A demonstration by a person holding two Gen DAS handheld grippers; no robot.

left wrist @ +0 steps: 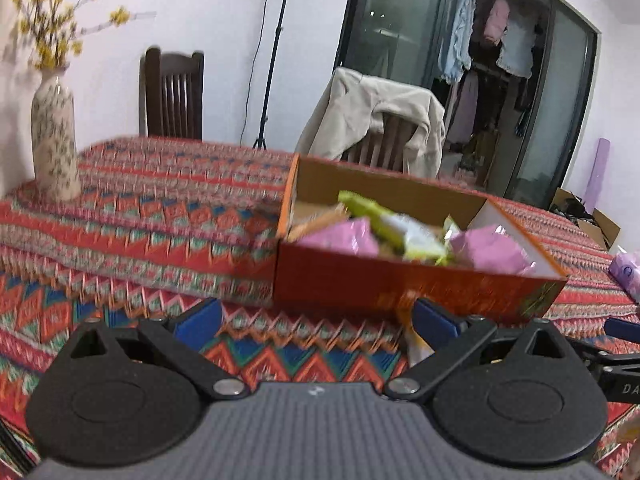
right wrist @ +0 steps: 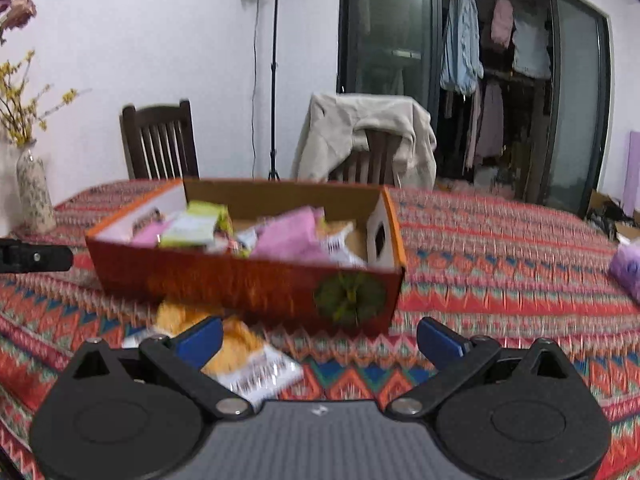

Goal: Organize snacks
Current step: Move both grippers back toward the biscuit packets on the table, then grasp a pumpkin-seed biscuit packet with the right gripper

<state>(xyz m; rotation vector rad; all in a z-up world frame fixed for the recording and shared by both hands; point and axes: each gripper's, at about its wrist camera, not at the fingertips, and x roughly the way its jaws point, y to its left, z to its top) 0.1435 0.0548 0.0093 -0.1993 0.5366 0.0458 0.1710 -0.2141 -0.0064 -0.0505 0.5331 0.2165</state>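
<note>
Both grippers hang low over the table with its red zigzag cloth, and both point at the box, an orange-red carton with no lid.

The left gripper has its blue fingers spread wide, with nothing between them, only cloth below. The box stands ahead of it and to its right, close by. Inside lie pink packets, a green and yellow packet and some pale wrappers, piled loosely and a bit blurred. A scrap of yellow and white wrapper shows on the cloth beside the right finger, just in front of the box.

The right gripper is spread wide as well, and empty. The box stands straight ahead of it, with a green round print on its near wall. Pink packets and a green one fill it. On the cloth, just in front of the box and under the left finger, lies a snack bag, yellow and white, flat on the table and not gripped. At the left edge the other gripper's black tip pokes in.

A purple packet rests at the far right of the table, well apart from the box. A vase with yellow flowers stands at the far left. Behind the table are two chairs, and one has a beige coat slung over it.
</note>
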